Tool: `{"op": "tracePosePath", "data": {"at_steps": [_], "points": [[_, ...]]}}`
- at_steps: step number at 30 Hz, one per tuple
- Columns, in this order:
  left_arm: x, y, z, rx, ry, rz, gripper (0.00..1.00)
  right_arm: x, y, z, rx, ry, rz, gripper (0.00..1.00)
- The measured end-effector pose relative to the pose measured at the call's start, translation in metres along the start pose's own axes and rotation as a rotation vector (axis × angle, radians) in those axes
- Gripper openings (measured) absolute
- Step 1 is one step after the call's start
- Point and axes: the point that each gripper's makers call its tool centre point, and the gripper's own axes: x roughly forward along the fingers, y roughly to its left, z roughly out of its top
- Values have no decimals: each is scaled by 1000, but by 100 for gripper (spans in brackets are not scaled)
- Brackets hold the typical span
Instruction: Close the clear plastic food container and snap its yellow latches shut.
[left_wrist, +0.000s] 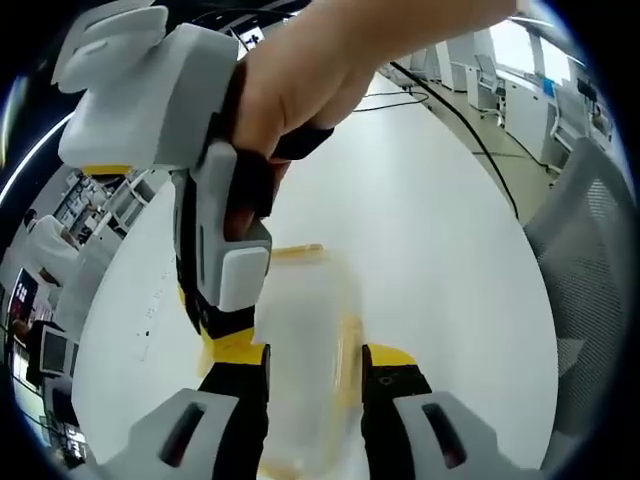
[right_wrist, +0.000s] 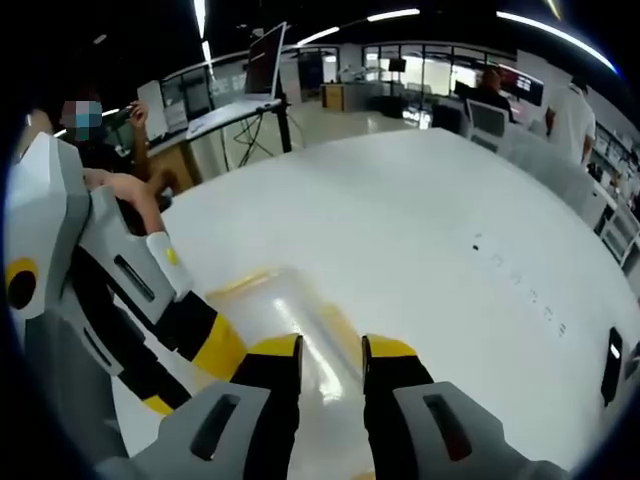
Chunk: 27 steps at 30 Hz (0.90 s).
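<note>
The clear plastic food container (left_wrist: 305, 330) lies on the white table (left_wrist: 430, 250) with its lid on and yellow latches (left_wrist: 298, 250) at its rim. My left gripper (left_wrist: 315, 365) has one jaw against each long side of the container and is shut on it. My right gripper (left_wrist: 230, 345), held by a hand (left_wrist: 300, 80), comes down at the container's left edge. In the right gripper view the container (right_wrist: 285, 300) runs under my right gripper (right_wrist: 332, 350), whose jaws stand close together. The left gripper (right_wrist: 185, 375) comes in from the left.
A grey mesh office chair (left_wrist: 590, 250) stands beside the table, and a black cable (left_wrist: 470, 130) crosses the far end. A dark flat object (right_wrist: 612, 365) lies at the table's right edge. Desks with monitors (right_wrist: 265, 60) and seated people are beyond.
</note>
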Motion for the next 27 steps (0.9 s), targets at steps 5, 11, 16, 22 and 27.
{"op": "tracePosePath", "data": {"at_steps": [5,11,16,22,27], "points": [[2,-1,-2,-11,0,1,30,1,1,1,-19,24,35,20],[2,-2,-4,10,2,0,30,4,4,1,-46,79,105,22],[2,-1,-4,-1,-2,-4,30,6,5,2,-80,122,155,22],[3,-1,-4,-1,-12,-7,30,7,6,2,-107,170,218,22],[2,-1,-4,0,-16,-1,30,10,1,0,-113,237,303,23]]}}
